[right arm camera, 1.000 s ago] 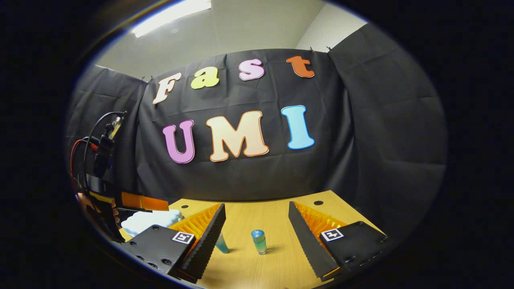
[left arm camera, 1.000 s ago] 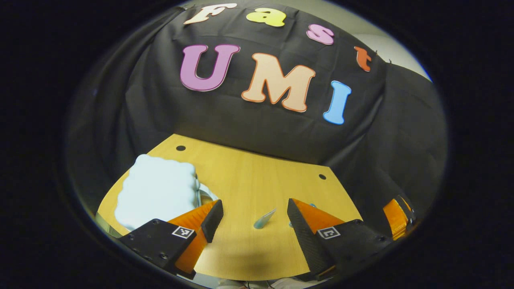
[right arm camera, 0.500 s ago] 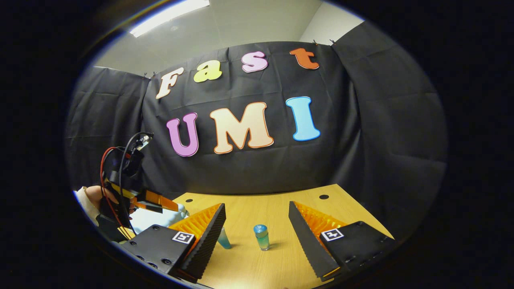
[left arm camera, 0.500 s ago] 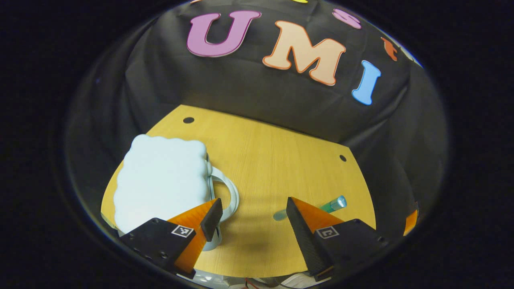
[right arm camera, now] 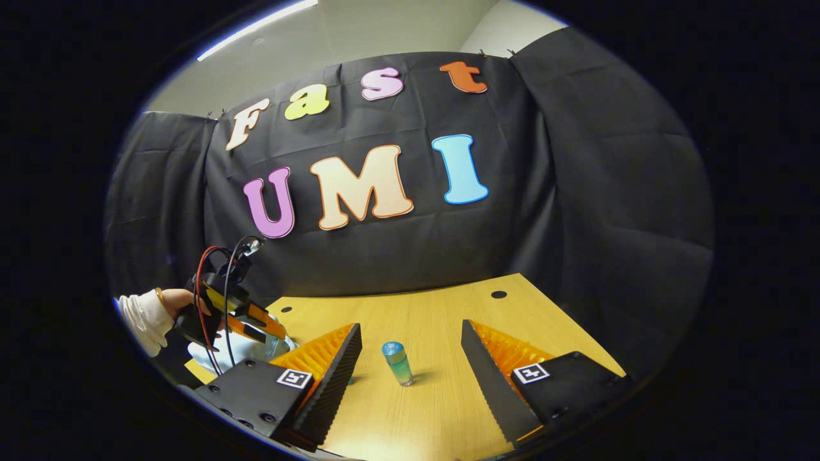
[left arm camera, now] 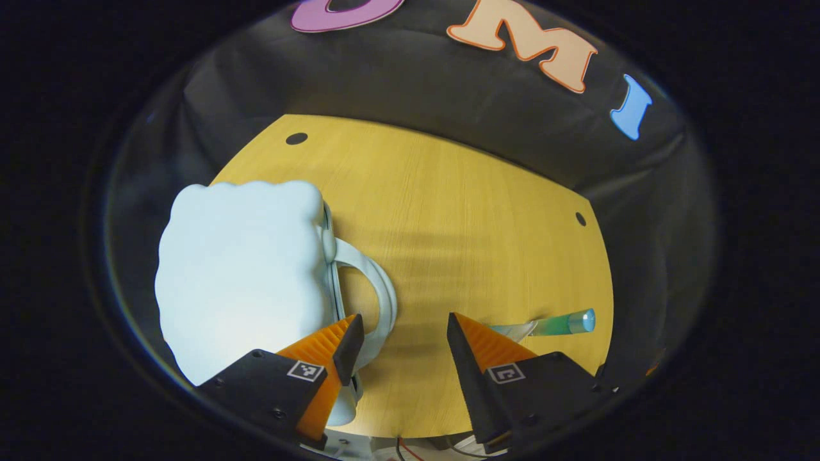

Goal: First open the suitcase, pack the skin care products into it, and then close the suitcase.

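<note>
A pale blue, cloud-shaped suitcase lies closed on the wooden table, its white handle pointing toward the middle. My left gripper hovers open just above and beside that handle, one finger overlapping the loop. A green skin care tube with a blue cap lies to the right of it. In the right gripper view the same tube sits ahead of my open right gripper, beyond its fingertips. The left gripper shows there over the suitcase, held by a hand in a white sleeve.
The table has small round holes near its far corners and ends against the black cloth wall. Bare wood stretches between the suitcase and the tube. A red and black cable loops off the left gripper.
The left gripper has dropped and tipped downward toward the suitcase, so the handle now lies at its fingertip. The right gripper has shifted only slightly. Both stay open.
</note>
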Demonstrator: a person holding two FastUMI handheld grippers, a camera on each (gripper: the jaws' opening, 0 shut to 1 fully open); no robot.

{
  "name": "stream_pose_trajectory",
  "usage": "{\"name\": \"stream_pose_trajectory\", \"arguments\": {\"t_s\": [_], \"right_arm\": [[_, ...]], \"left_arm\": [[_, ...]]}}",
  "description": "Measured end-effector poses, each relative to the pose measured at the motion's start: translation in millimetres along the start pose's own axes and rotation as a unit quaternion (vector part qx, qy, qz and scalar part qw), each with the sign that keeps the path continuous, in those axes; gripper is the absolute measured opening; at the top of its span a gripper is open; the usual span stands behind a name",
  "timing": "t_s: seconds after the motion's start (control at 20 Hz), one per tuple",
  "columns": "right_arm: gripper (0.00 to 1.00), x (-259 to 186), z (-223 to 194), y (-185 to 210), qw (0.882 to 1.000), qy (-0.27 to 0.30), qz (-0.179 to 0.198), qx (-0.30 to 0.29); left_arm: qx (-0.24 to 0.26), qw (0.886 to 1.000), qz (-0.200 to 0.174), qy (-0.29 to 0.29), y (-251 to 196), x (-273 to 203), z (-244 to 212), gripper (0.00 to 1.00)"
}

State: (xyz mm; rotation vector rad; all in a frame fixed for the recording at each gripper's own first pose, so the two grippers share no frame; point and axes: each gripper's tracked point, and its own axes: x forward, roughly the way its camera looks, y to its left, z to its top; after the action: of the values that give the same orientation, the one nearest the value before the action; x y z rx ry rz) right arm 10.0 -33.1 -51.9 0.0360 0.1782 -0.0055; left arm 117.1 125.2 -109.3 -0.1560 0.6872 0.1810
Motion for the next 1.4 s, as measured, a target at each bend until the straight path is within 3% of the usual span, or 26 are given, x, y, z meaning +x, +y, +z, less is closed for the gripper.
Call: {"name": "stream_pose_trajectory", "arguments": {"t_s": [0.2,0.25,0.35,0.4,0.45,0.8,1.0,1.25,1.3,1.4], "right_arm": [[0.98,-1.7,-2.3,-9.9,1.000,0.003,-0.013,0.003],[0.98,-2.3,-2.8,-12.2,1.000,0.005,-0.016,0.003],[0.98,-3.8,-5.0,-16.8,1.000,0.007,-0.023,0.005],[0.94,-4.3,-5.7,-18.8,1.000,0.009,-0.026,0.006],[0.95,-4.6,-7.2,-21.2,1.000,0.010,-0.029,0.008],[0.98,-5.4,-11.5,-30.8,0.999,0.019,-0.048,0.007],[0.98,-5.4,-13.7,-33.7,0.998,0.024,-0.057,0.003],[0.98,-4.2,-15.1,-36.3,0.997,0.029,-0.068,0.005],[0.98,-4.5,-16.2,-36.3,0.997,0.031,-0.069,0.006],[0.98,-3.9,-16.8,-36.5,0.997,0.033,-0.069,0.006]], "left_arm": [[-0.003,0.999,0.026,0.038,11.8,23.6,-2.9,0.76],[-0.007,0.999,0.031,0.042,14.4,28.4,-3.0,0.68],[-0.014,0.998,0.033,0.052,15.6,37.2,-3.8,0.63],[-0.015,0.997,0.036,0.060,16.9,41.7,-4.9,0.51],[-0.016,0.997,0.039,0.068,18.5,45.6,-7.2,0.63],[-0.012,0.992,0.080,0.100,34.8,70.4,-9.7,0.40],[-0.016,0.988,0.083,0.127,35.1,86.6,-15.2,0.31],[-0.026,0.986,0.072,0.145,31.4,100.3,-22.1,0.27],[-0.025,0.986,0.071,0.147,31.7,101.1,-20.9,0.18],[-0.019,0.987,0.069,0.147,31.1,98.7,-19.1,0.14]]}}
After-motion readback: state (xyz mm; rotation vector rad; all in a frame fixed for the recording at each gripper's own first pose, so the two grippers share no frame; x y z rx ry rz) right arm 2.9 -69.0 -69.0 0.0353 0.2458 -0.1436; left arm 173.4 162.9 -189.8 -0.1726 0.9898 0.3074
